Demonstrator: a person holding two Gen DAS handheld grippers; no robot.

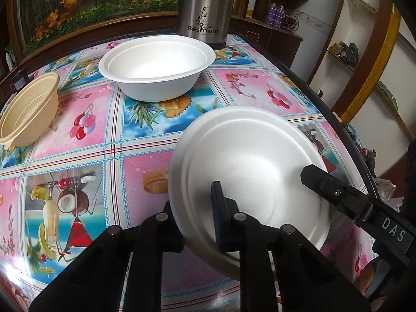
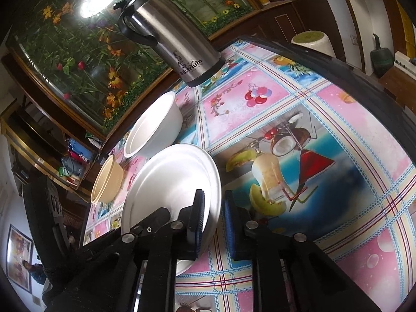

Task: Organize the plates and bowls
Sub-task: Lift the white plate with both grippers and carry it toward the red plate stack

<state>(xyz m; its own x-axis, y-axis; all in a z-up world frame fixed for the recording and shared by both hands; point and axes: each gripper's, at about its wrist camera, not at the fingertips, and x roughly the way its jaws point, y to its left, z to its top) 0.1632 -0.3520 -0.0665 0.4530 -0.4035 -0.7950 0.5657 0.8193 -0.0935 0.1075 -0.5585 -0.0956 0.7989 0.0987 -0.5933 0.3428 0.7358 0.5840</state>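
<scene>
The white foam plate (image 1: 249, 171) is held tilted above the fruit-print tablecloth (image 1: 85, 161), in front of the stacked white bowls (image 1: 157, 67), which stand just before the steel flask. The left gripper (image 1: 200, 221) is closed down on the plate's near rim, one blue-padded finger on the upper face and the other under the rim. In the right wrist view the right gripper (image 2: 212, 223) straddles the opposite rim of the plate (image 2: 171, 182) with its pads a little apart; whether both pads actually touch the foam I cannot tell, so the left grip may be carrying the load alone. That is the main risk: thin foam pinched at one edge is likely to flex, crease or slip out, and if both grippers clamp and pull in different directions the rim could tear or buckle. Swinging the plate toward the bowls could also clip the beige plastic colander bowl (image 1: 28, 109), which sits left of the white bowls, or knock the light nested bowls askew. The flask (image 1: 208, 7) is printed with what reads as "Böstrium" under a scroll ornament, and the right gripper's arm, seen from the left wrist, carries the letters "DAS" (image 1: 394, 230).
</scene>
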